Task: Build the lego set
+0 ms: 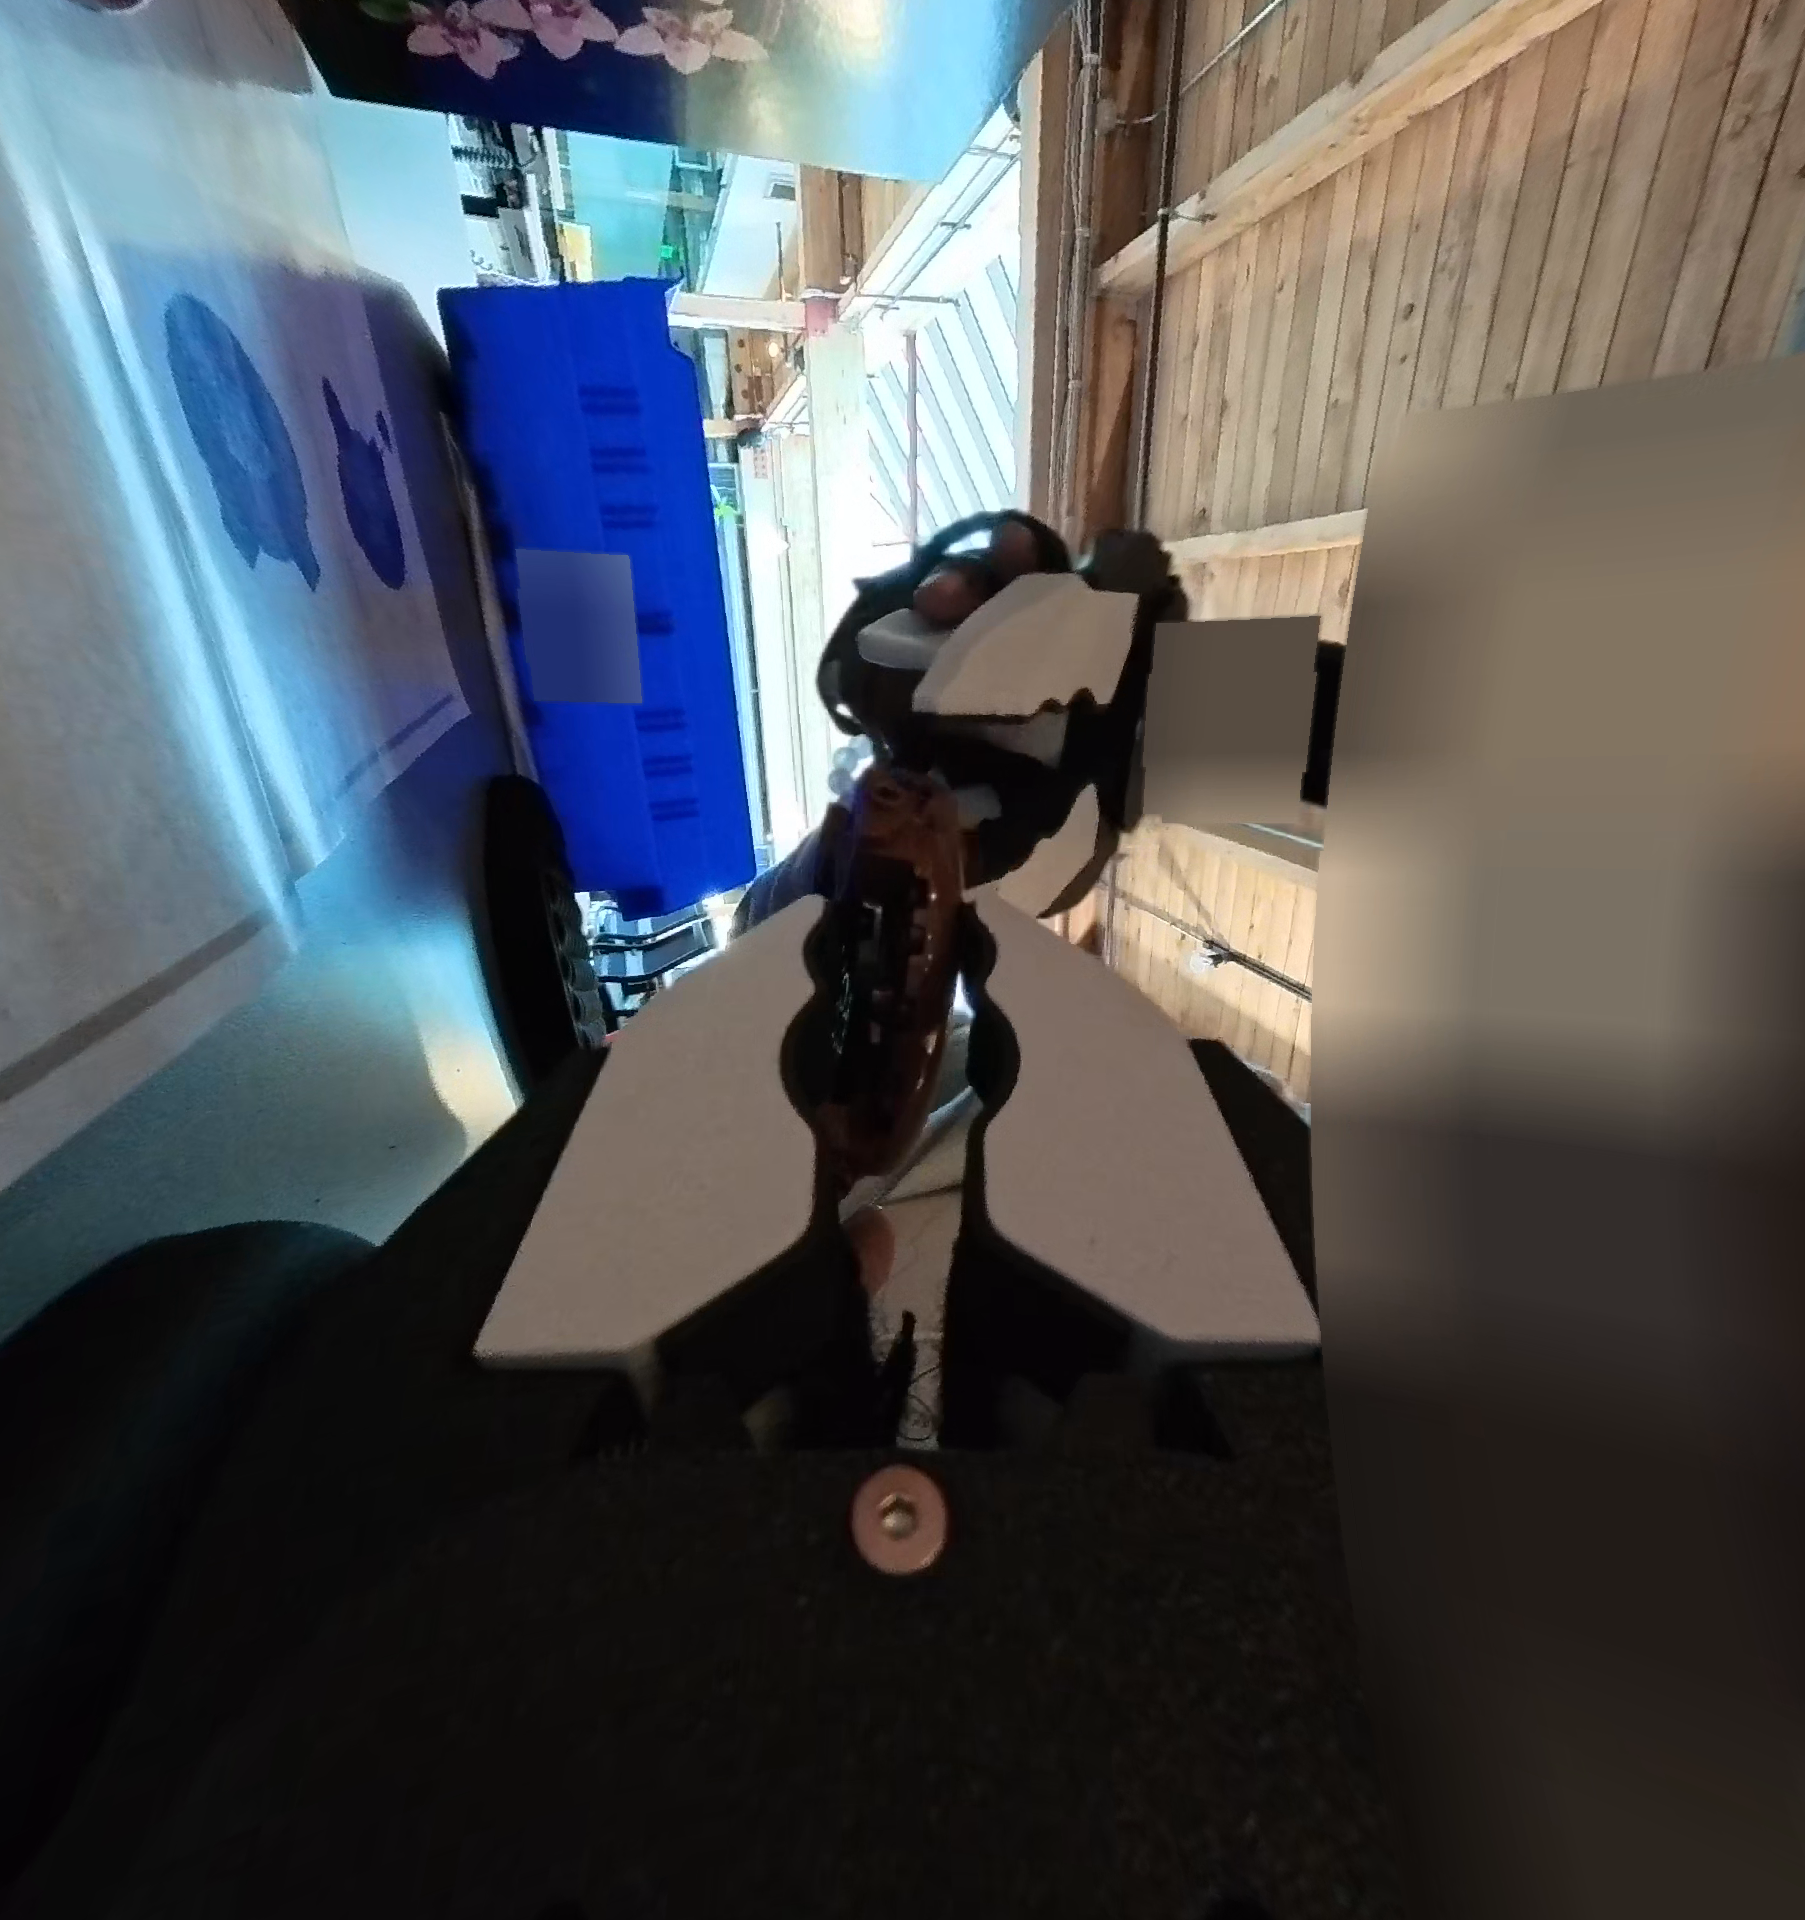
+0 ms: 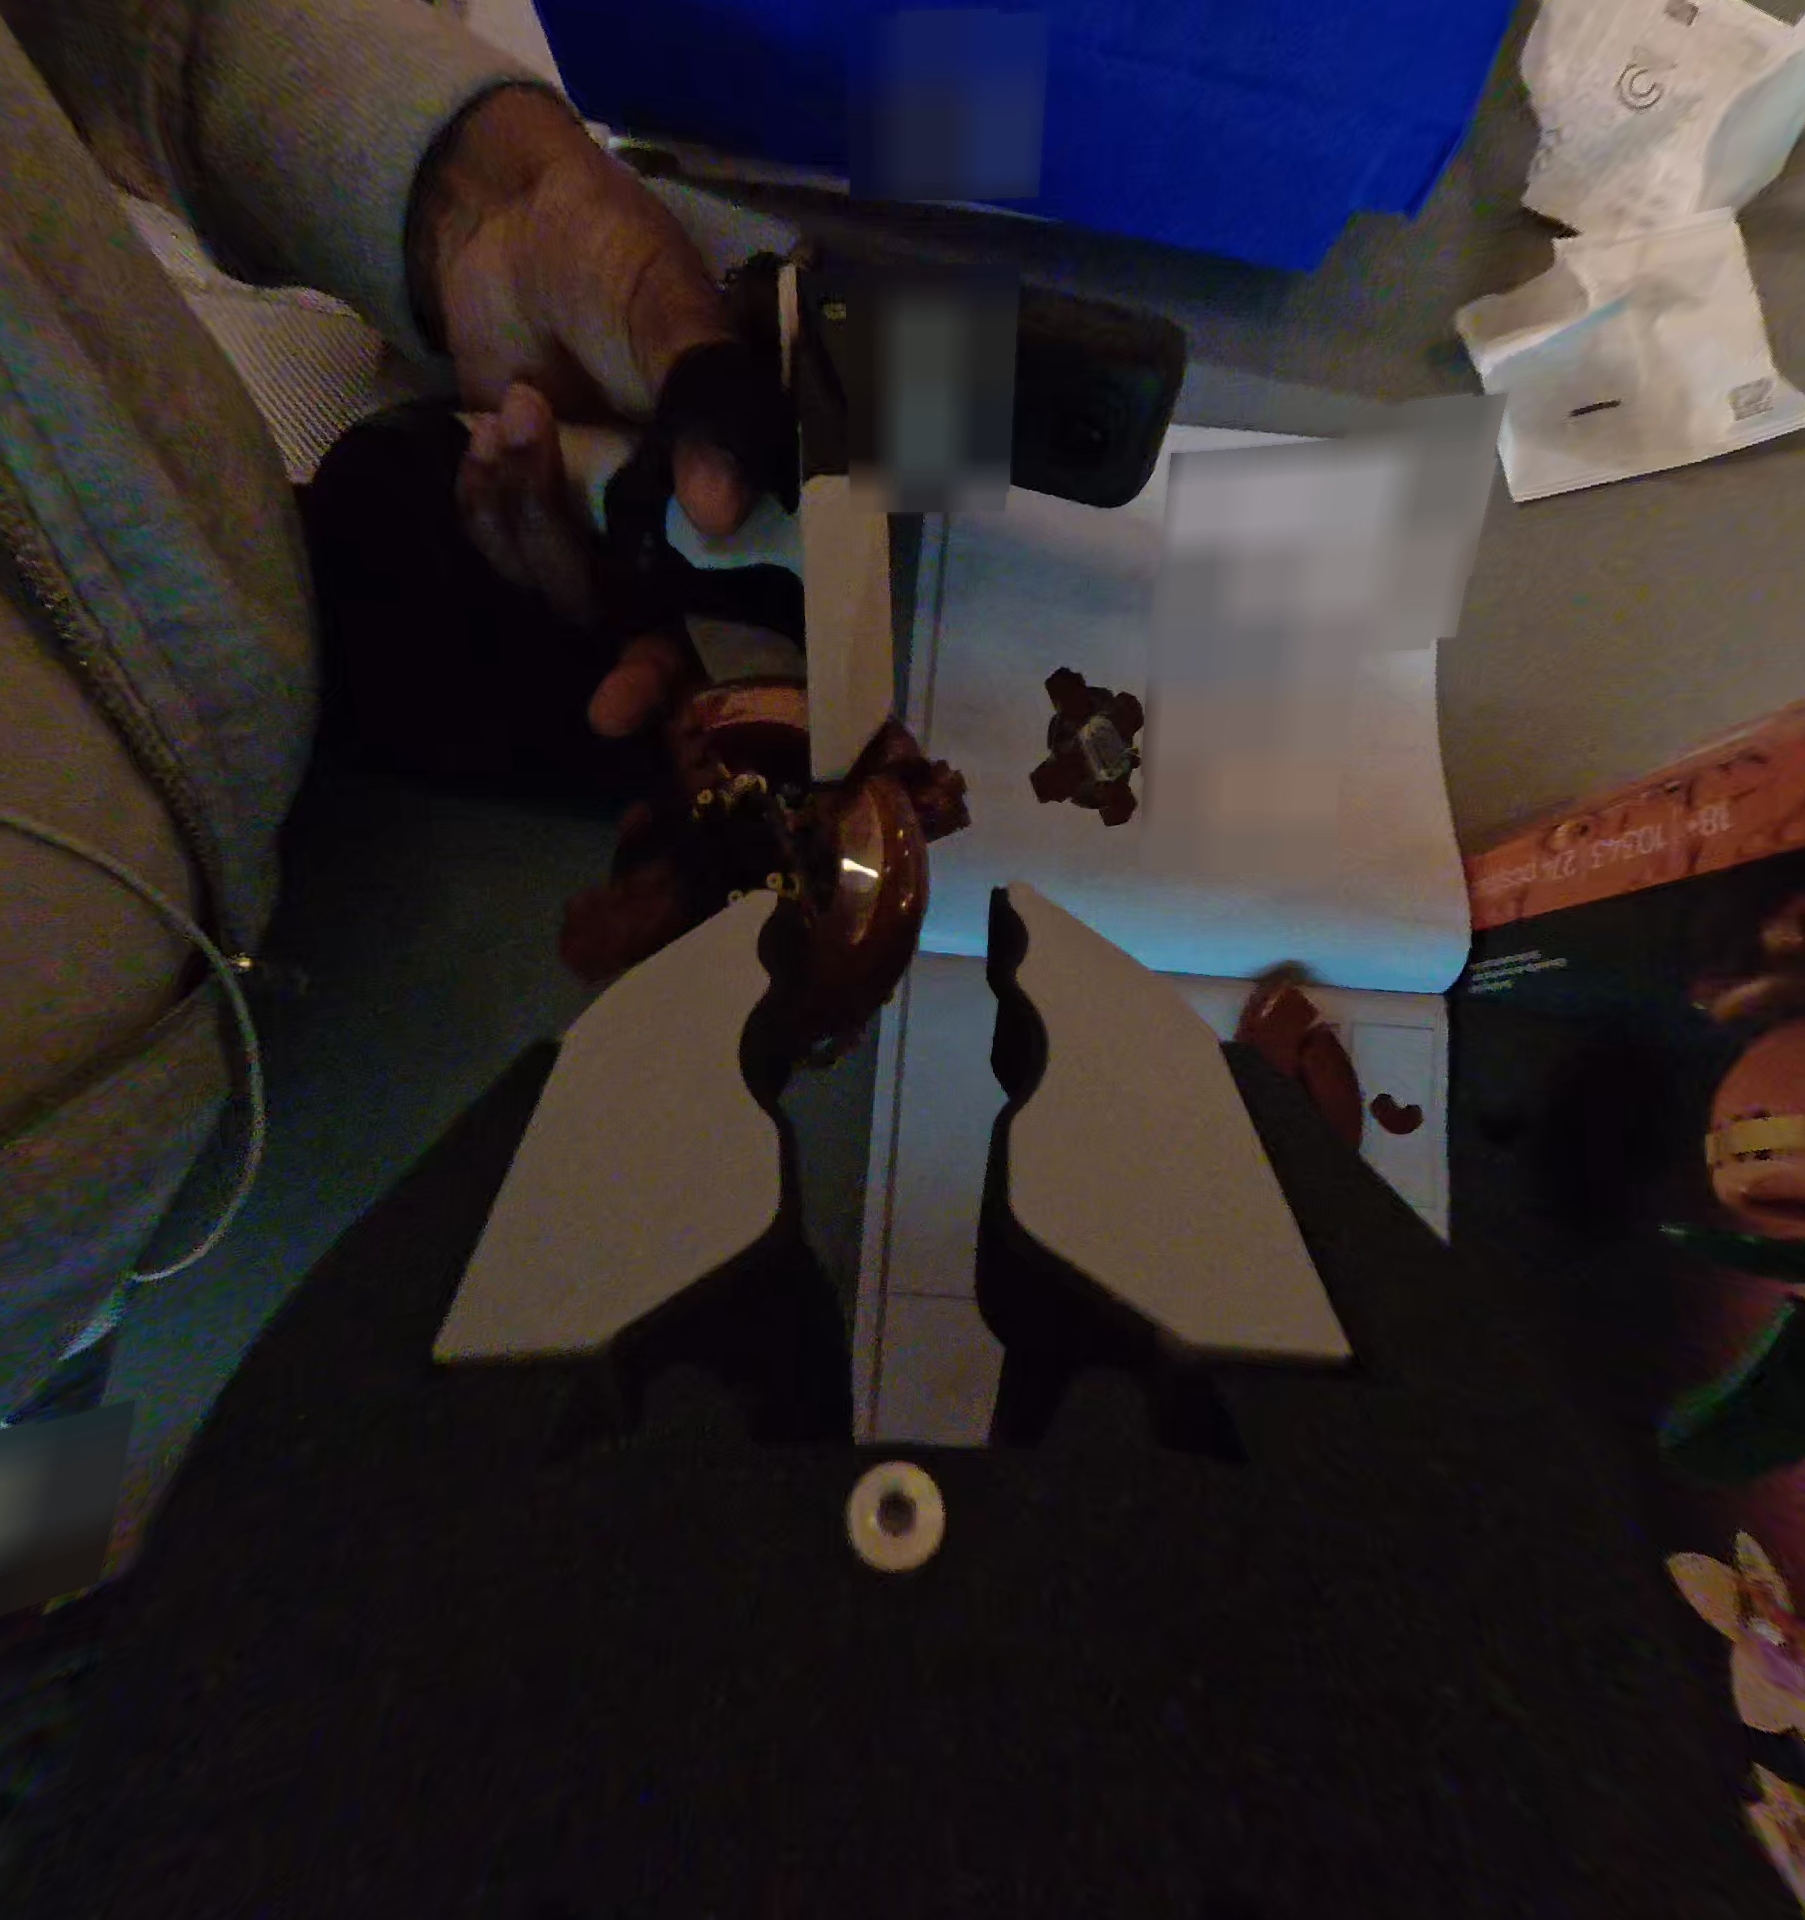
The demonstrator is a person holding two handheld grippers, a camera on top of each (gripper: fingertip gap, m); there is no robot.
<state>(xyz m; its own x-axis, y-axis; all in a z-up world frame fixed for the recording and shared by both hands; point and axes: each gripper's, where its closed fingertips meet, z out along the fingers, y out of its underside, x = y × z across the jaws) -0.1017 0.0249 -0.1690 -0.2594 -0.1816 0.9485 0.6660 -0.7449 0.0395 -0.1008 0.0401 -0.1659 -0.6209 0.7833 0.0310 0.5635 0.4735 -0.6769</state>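
- The left tongs (image 1: 893,997) are closed on a glossy brown brick-built assembly (image 1: 882,997), with a grey finger (image 1: 690,1132) against each side of it. The piece stands lengthwise between them and projects past the tips, which leaves its far end free for the other tool.
- In the right wrist view the same assembly (image 2: 846,883) is raised above the table (image 2: 1604,665), pinched by the left tongs' grey finger (image 2: 846,623), which comes down from above. A person's hand (image 2: 565,343) grips that tool's handle.
- The right tongs (image 2: 882,966) stand open and hold nothing. The left-hand finger (image 2: 649,1122) lies at the assembly's rounded brown shell, while the right-hand finger (image 2: 1137,1122) stands clear of it, with pale paper showing in the gap.
- A white instruction sheet (image 2: 1033,644) lies on the table below, carrying a small brown star-shaped piece (image 2: 1085,748) apart from the assembly. Another brown piece (image 2: 1303,1049) lies near the sheet's lower edge.
- A blue bin (image 1: 607,582) stands behind, crumpled white bags (image 2: 1646,312) lie at the far right, and a printed box (image 2: 1656,1039) sits beside the sheet.
- Hard to make out: the left wrist view is turned sideways and strongly backlit, so the assembly's detail is murky (studs barely readable). Whether the right tongs' left-hand finger truly touches the shell cannot be told. Several patches are blurred over, and the printed box is cut off at the frame edge.
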